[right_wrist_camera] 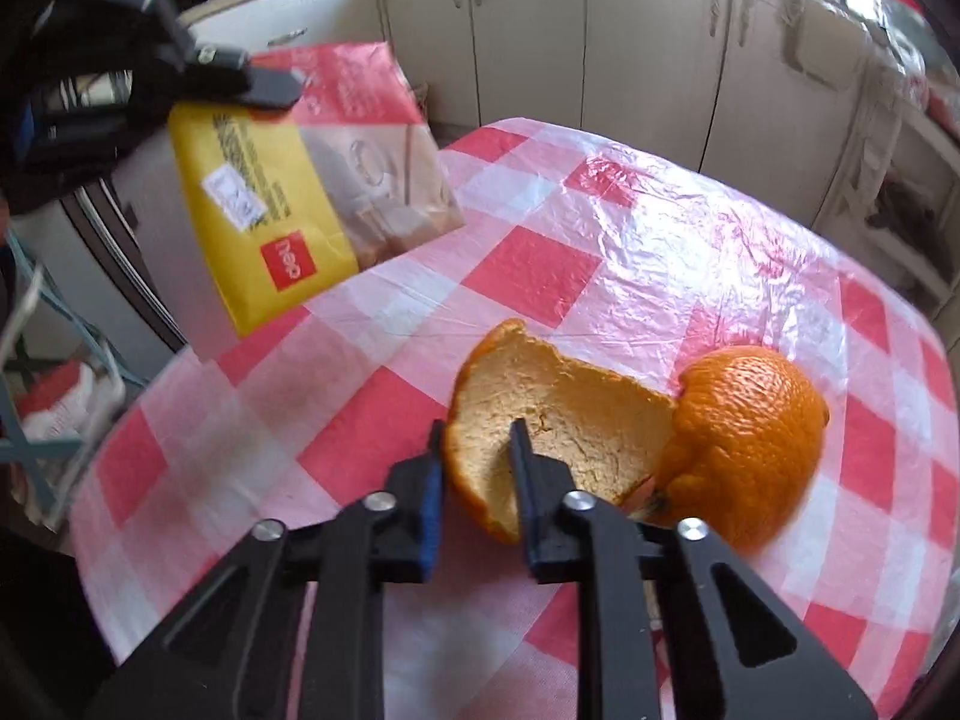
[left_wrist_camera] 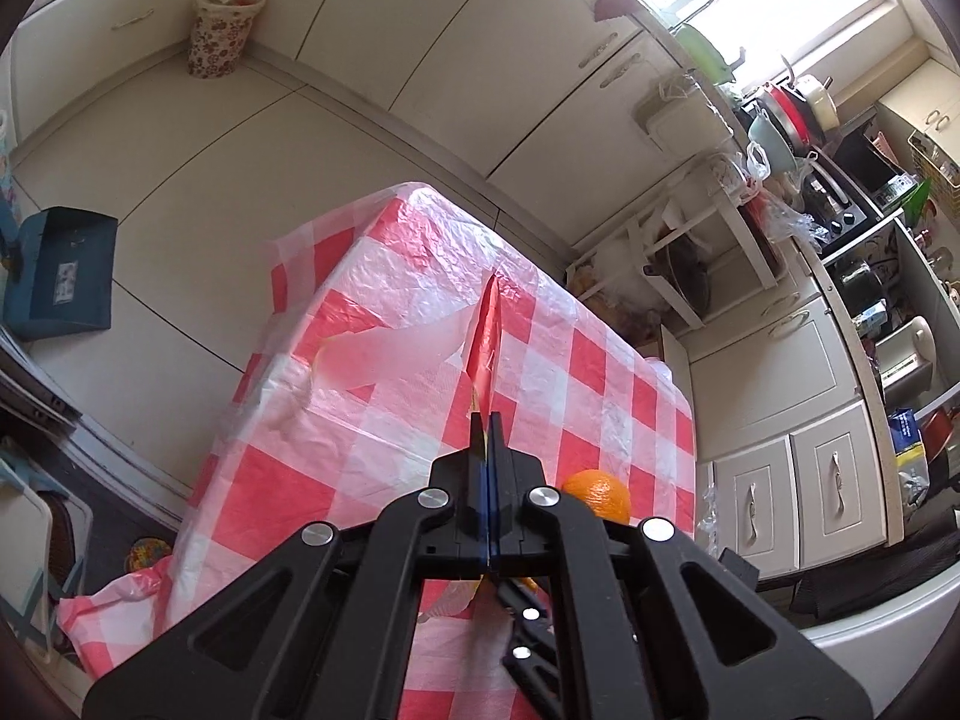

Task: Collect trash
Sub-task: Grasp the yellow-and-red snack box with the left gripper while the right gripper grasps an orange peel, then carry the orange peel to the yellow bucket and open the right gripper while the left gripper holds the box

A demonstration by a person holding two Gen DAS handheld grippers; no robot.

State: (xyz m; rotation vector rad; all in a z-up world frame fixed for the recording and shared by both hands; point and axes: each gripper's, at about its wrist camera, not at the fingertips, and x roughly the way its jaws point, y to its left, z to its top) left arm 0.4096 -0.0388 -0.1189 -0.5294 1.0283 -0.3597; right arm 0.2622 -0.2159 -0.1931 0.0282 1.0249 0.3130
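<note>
Table (right_wrist_camera: 600, 276) under a red-and-white checked plastic cloth fills both views; its near edge is cut off behind the gripper arms, and the left wrist view shows only one far corner, with a loose fold of cloth bunched there. Floor and cream cupboards (left_wrist_camera: 540, 60) lie beyond. Counter at far right is crowded – pots, bags, bottles, too small and warped to sort out.

Containers: a flowered bin (left_wrist_camera: 225, 30) stands on the floor at the far left corner by the cupboards, something pale and reddish showing at its rim, cannot tell what. A blue dustpan-like tray (left_wrist_camera: 60, 270) lies on the floor at left, contents unclear.

Packet (right_wrist_camera: 306, 180), yellow and red with a clear window, hangs off the table at far left, pinched by the left gripper (left_wrist_camera: 487, 420), jaws pressed together on its top edge. In the left wrist view the packet is edge-on, just a thin red-yellow sliver, print unreadable.

Orange peel (right_wrist_camera: 570, 414), a big curled piece, pith up, lies near centre on the cloth, touching the rounded orange piece (right_wrist_camera: 750, 438) at right – whole fruit or more peel, cannot tell. Right gripper (right_wrist_camera: 477, 438) straddles the peel's near left rim, one finger outside, one inside, jaws narrowed; whether the pads press on it cannot be told.
</note>
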